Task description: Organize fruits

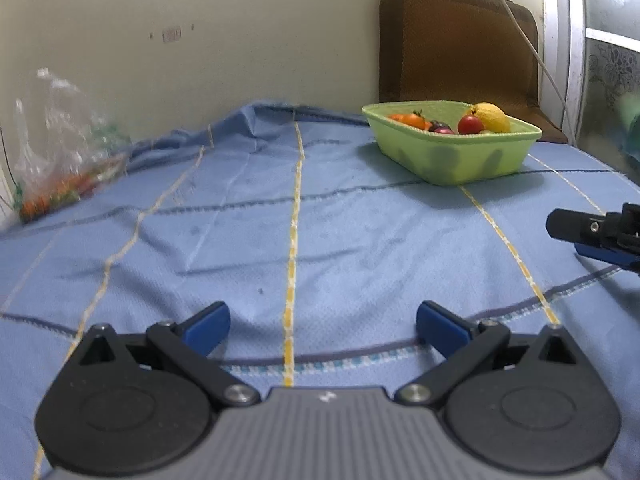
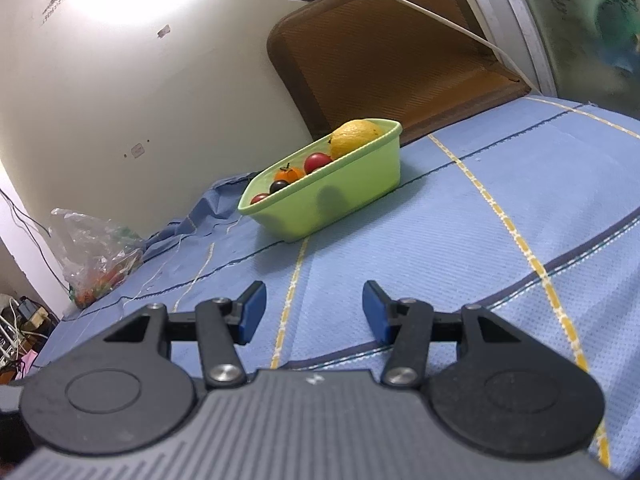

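A light green basket (image 1: pixel 472 156) (image 2: pixel 360 184) stands on the blue cloth near the back wall. In it lie a yellow lemon (image 1: pixel 494 117) (image 2: pixel 354 136), a red fruit (image 1: pixel 469 124) (image 2: pixel 317 162), an orange fruit (image 1: pixel 412 121) (image 2: pixel 289 174) and a dark purple one (image 1: pixel 442 128) (image 2: pixel 278 186). My left gripper (image 1: pixel 323 330) stands wide open over bare cloth, well short of the basket, nothing between its blue pads. My right gripper (image 2: pixel 314 312) is open too, empty, aimed toward the basket; its tip (image 1: pixel 592 236) shows at the right edge of the left wrist view.
A clear plastic bag (image 1: pixel 60 148) (image 2: pixel 96 252) with small orange and green items lies at the far left by the wall. A brown cushion (image 1: pixel 460 44) (image 2: pixel 384 52) leans behind the basket, with a white cable across it. The blue striped cloth (image 1: pixel 280 220) covers the surface.
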Demonstrator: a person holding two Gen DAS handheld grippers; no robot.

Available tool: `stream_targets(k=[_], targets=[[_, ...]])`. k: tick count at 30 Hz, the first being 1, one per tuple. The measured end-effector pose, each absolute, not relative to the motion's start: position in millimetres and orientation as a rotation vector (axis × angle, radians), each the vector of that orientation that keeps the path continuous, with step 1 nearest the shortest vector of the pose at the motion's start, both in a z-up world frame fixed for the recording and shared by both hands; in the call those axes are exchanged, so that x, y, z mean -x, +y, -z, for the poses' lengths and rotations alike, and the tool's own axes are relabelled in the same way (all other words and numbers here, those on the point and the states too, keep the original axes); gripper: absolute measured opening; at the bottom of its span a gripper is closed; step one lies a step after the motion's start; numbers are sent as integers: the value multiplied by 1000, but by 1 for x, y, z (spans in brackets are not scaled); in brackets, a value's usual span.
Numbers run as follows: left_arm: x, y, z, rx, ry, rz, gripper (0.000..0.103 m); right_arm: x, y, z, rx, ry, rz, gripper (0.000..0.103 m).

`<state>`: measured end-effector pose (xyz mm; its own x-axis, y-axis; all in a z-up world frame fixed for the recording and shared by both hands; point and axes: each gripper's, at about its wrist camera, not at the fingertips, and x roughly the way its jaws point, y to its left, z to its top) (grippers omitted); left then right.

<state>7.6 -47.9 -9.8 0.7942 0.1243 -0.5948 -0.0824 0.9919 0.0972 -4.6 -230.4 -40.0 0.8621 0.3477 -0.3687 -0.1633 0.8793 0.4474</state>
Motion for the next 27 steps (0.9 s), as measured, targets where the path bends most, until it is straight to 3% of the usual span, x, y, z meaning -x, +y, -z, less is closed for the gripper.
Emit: stream_targets(k=[27], targets=[[-18,-58,12,-134,575,-125,103,-4,-242,43,-521,467,-301,57]])
